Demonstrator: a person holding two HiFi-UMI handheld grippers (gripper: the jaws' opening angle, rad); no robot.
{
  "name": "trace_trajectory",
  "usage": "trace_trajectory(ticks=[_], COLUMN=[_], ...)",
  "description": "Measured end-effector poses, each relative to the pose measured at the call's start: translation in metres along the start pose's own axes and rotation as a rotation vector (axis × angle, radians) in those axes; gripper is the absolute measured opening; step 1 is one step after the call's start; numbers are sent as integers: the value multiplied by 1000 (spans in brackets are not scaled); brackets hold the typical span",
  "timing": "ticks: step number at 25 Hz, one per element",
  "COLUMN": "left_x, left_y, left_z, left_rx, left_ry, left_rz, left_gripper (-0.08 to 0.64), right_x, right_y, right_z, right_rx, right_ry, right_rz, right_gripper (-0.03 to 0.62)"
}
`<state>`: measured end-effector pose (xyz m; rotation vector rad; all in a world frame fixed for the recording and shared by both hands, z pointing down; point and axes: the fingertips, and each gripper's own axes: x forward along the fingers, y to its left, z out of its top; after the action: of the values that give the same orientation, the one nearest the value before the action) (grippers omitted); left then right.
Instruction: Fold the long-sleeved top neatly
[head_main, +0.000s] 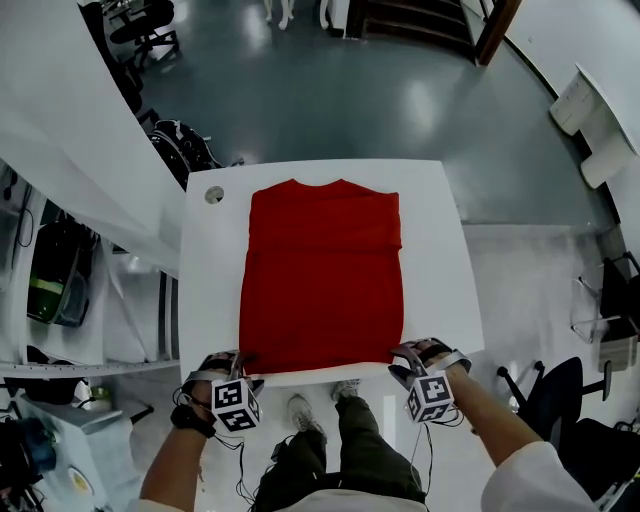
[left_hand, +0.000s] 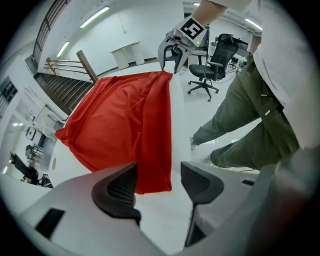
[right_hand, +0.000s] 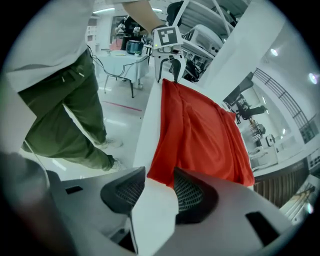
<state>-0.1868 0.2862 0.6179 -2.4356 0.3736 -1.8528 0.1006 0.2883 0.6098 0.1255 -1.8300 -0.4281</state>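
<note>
Long-sleeved top (head_main: 322, 280), red, folded rectangular, left tongs (head_main: 243, 363) and right tongs (head_main: 399, 358) parted, empty, at hem

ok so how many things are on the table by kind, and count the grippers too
red top: 1
small round grey disc: 1
grippers, both at the top's near edge: 2 (left gripper, right gripper)
total: 4

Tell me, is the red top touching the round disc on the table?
Apart. The head view shows bare table between the red top and the round disc.
</note>
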Motion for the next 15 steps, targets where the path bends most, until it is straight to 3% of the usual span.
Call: trace_trajectory(ticks=[7, 10, 15], left_x=[-14, -8, -7], left_y=[-3, -14, -14], left_z=[-1, -7, -12], left_rx=[97, 155, 62], left_ry=[-20, 5, 5], left_rz=[127, 126, 57], left_gripper=[258, 241, 213], right_x=[7, 8, 5], right_y=[2, 4, 7], right_z=[-3, -3, 0], right_rx=[-135, -208, -250], right_ry=[28, 30, 17], right_rz=[-44, -65, -59], right_gripper=[190, 184, 167])
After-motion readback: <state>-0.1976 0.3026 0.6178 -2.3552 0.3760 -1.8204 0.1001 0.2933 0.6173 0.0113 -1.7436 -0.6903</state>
